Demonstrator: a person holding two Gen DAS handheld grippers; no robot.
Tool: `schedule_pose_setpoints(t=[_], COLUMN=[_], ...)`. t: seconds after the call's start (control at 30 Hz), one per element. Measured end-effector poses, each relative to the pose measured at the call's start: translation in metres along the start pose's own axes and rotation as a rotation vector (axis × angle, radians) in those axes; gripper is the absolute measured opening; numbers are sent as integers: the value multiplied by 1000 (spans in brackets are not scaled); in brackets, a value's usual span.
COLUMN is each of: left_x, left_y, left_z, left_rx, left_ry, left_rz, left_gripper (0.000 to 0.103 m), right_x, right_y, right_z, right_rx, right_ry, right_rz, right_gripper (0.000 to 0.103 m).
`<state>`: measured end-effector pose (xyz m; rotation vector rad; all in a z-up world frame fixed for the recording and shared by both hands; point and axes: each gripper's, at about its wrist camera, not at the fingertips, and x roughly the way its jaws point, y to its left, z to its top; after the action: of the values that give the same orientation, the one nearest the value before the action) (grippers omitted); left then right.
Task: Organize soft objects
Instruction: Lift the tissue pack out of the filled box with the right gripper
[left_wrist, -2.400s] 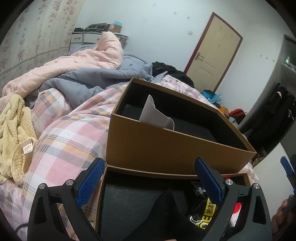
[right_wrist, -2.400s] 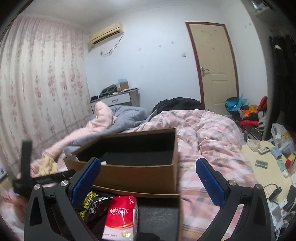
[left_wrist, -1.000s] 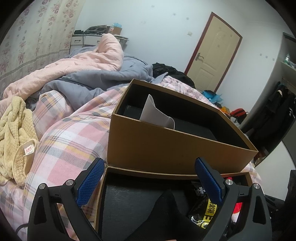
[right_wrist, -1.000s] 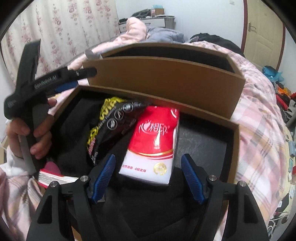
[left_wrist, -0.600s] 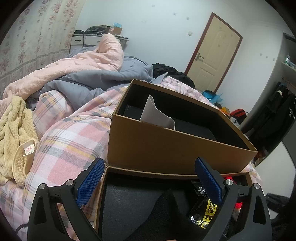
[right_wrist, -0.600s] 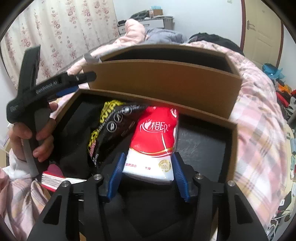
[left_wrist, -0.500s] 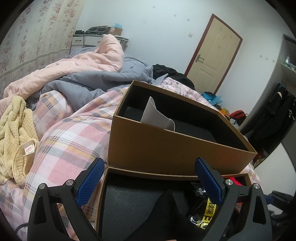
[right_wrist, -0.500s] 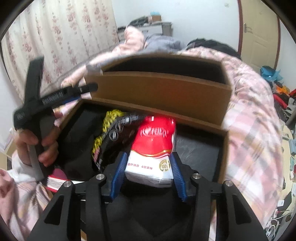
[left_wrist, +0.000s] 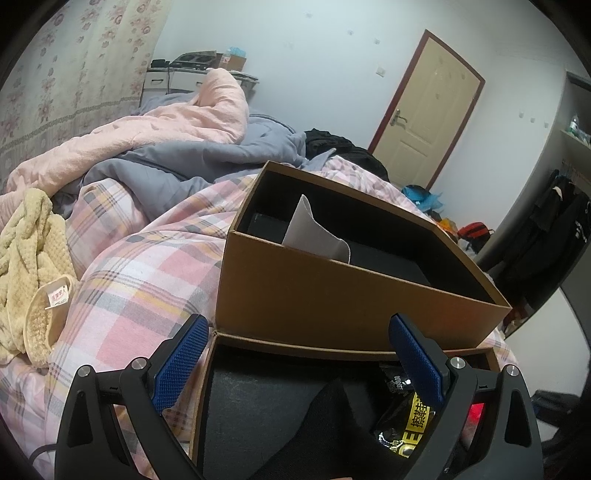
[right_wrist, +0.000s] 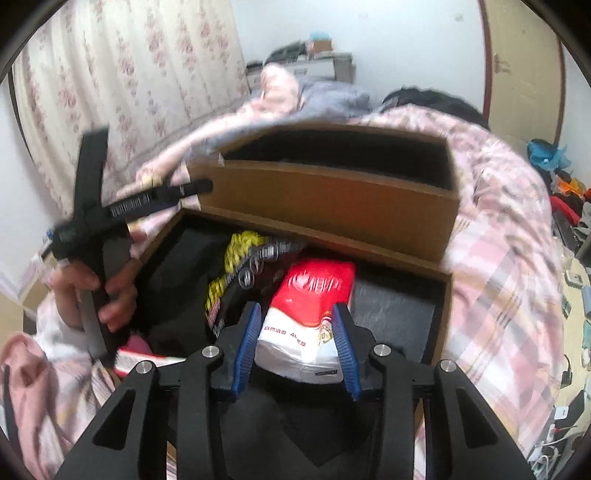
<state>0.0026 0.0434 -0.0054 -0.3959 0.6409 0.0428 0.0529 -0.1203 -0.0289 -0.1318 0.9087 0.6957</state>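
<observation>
My right gripper (right_wrist: 298, 341) is shut on a red and white tissue pack (right_wrist: 308, 314) and holds it over the near open brown box (right_wrist: 439, 314). A black and yellow packet (right_wrist: 231, 280) and dark cloth lie in that box. The far brown box (right_wrist: 332, 201) stands behind it with a grey-white sheet (left_wrist: 314, 232) inside. My left gripper (left_wrist: 297, 363) is open and empty above the near box's left edge (left_wrist: 207, 373); it also shows in the right wrist view (right_wrist: 199, 186), held in a hand.
Both boxes rest on a bed with a pink plaid cover (left_wrist: 140, 273). A yellow fluffy cloth (left_wrist: 33, 258) lies at the left. Pink and grey quilts (left_wrist: 177, 136) are piled behind. A door (left_wrist: 424, 114) is at the back right. Clutter lies on the floor (right_wrist: 569, 295) to the right.
My right gripper came down into the near box, closed on the tissue pack and lifted it a little. My left gripper has stayed open in place.
</observation>
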Motion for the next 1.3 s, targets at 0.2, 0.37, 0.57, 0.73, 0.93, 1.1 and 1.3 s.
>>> schedule_pose_setpoints(t=[0.2, 0.37, 0.57, 0.73, 0.93, 1.1, 1.3], left_x=[1, 1, 1, 1, 2, 2, 1], left_y=[0, 0, 0, -1, 0, 0, 0], left_z=[0, 0, 0, 0, -1, -1, -1], left_rx=[1, 3, 2, 2, 0, 1, 7], left_ry=[4, 5, 6, 7, 11, 11, 6], left_rz=[0, 0, -1, -3, -4, -4, 3], left_gripper=[97, 97, 97, 97, 97, 97, 97], right_x=[29, 32, 31, 6, -6, -3, -15], right_y=[1, 4, 5, -2, -3, -7, -14], right_z=[-6, -9, -11, -4, 4, 14, 32], right_rx=[-40, -49, -49, -16, 16, 94, 147], right_ry=[107, 110, 106, 9, -110, -199, -342], right_rz=[-62, -49, -15, 22, 93, 102, 38], right_gripper=[64, 58, 21, 17, 17, 17, 17])
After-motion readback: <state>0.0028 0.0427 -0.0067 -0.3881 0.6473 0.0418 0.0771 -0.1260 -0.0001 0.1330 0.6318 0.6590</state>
